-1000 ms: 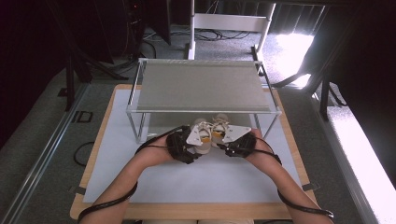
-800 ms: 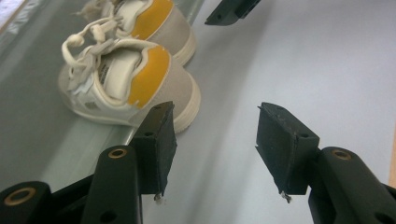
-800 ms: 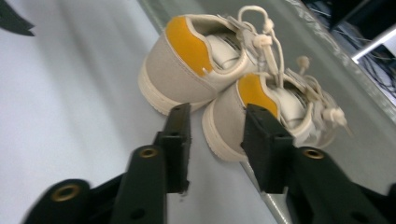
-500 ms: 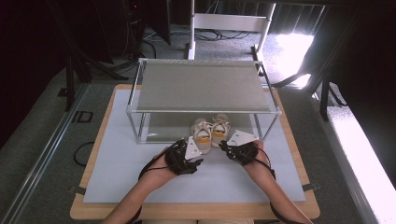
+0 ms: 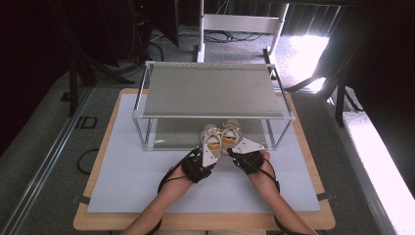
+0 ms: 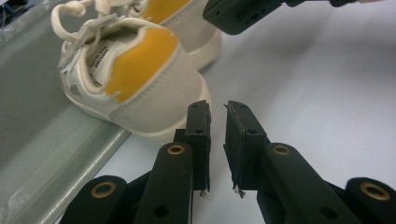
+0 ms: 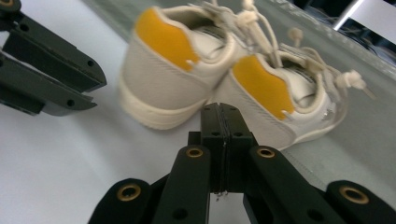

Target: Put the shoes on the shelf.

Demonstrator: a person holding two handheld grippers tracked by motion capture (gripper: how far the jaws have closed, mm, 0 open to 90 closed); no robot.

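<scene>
Two cream shoes with yellow heel patches stand side by side, the left shoe and the right shoe, toes on the lower shelf of a metal rack, heels toward me. My left gripper sits just behind the left shoe. Its jaws have just been closing, down to a thin slit with nothing between them. My right gripper rests behind the right shoe. Its jaws have just closed and are pressed together, empty. Neither gripper touches a shoe.
The rack's top shelf overhangs the shoes' toes. Its front posts stand to either side. A pale mat covers the wooden table in front of the rack. Cables trail from both grippers along the forearms.
Both grippers have drawn back from the shoes toward me and sunk onto the mat. The shoes stay at the shelf's front edge. Both pairs of jaws have closed.
</scene>
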